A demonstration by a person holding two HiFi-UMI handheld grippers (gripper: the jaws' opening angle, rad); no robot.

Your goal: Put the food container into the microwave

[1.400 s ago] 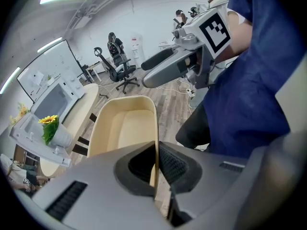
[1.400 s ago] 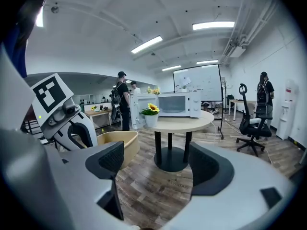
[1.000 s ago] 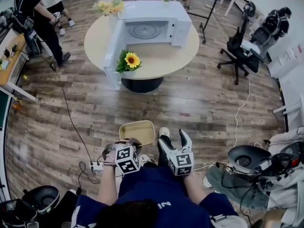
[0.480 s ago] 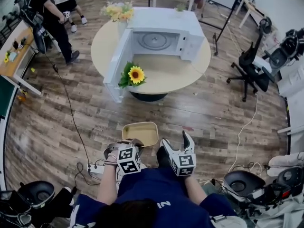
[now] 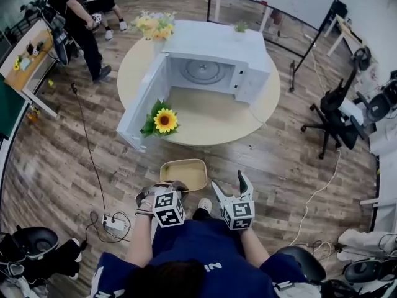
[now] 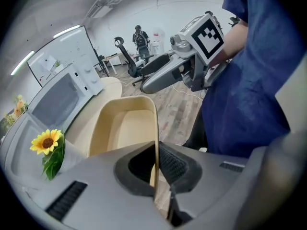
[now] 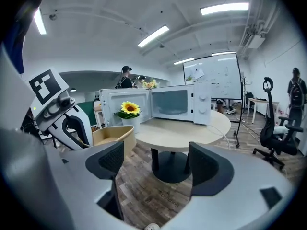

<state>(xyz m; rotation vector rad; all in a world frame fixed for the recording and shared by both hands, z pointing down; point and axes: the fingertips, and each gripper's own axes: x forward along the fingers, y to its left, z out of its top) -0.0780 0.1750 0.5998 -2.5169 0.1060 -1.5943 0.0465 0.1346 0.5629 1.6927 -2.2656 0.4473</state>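
Observation:
A shallow beige food container (image 5: 183,174) hangs in front of me above the wooden floor, empty inside. My left gripper (image 5: 169,189) is shut on its near rim, and the thin container wall (image 6: 156,143) runs between the two jaws. My right gripper (image 5: 231,184) stands open beside it, with nothing between its pads (image 7: 111,159). Ahead, a white microwave (image 5: 214,64) sits on a round table (image 5: 205,113), its door (image 5: 139,110) swung wide and the turntable showing. In the right gripper view the container (image 7: 114,135) is at the left.
A sunflower in a vase (image 5: 162,121) stands on the table by the open door. A yellow flower bunch (image 5: 154,25) sits at the table's back. A person (image 5: 77,11) stands at far left near a desk. A black office chair (image 5: 338,113) is on the right, a power strip (image 5: 111,223) on the floor.
The table and microwave have come nearer and shifted in view as I walk forward. Both grippers and the held container keep the same pose relative to me.

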